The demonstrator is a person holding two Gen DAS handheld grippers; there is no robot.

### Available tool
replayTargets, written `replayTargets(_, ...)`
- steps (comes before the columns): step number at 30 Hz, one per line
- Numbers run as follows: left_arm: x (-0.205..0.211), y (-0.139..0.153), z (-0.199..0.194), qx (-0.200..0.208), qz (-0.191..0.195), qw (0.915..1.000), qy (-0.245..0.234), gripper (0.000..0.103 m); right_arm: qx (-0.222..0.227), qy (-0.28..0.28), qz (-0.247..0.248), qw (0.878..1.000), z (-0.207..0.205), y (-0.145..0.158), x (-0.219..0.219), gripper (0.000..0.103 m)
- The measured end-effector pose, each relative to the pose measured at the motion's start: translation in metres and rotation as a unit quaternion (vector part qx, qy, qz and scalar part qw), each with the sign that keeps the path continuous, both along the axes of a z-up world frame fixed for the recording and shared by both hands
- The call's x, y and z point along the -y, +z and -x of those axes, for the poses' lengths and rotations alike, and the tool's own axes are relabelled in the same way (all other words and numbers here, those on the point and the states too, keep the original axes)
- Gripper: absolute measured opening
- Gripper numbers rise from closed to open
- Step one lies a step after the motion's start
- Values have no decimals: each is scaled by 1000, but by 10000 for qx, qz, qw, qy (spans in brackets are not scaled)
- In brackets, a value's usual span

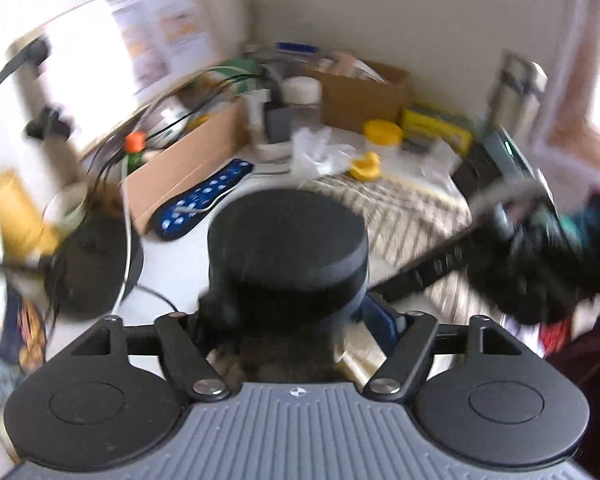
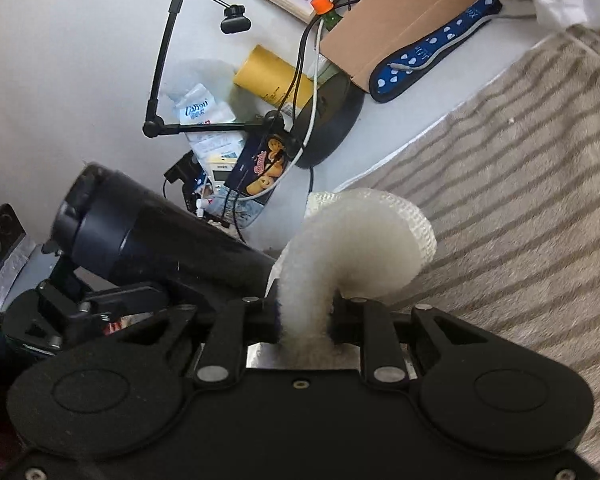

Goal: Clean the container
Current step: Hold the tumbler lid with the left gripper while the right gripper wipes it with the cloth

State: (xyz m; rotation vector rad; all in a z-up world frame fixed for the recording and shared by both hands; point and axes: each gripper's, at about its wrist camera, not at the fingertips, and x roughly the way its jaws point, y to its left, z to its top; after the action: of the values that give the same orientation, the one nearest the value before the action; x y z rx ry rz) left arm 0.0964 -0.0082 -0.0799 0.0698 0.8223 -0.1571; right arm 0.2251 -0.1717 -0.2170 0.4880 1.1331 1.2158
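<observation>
The dark, matte black cylindrical container (image 1: 288, 248) is clamped between the left tongs (image 1: 288, 320), held off the table above its grey-and-cream striped cloth (image 2: 520, 184). In the right wrist view it (image 2: 156, 236) lies tilted, its ringed end up toward the left. A curled white fluffy cleaning cloth with a mesh backing (image 2: 356, 248), pinched in the right tongs (image 2: 306, 316), meets the container's lower end.

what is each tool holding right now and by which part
The left tool grips the black cylindrical lidded container around its body, just below the lid. The right tool pinches the white fluffy cleaning cloth by one end.
</observation>
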Motion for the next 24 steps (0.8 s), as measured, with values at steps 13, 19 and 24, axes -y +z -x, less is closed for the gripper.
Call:
replayTargets(13,-4,9,23,-97,113,9865,1634,75,-31,62,-82,9999,17,10,-3,19)
replayTargets(19,-1,10,23,281,112,9909,1309,69,-51,100,-371,9992,18,26,6,19)
replayTargets(24,7,16,16,491,112,9953,833,69,-182,68,-990,9949,6,49,21,19)
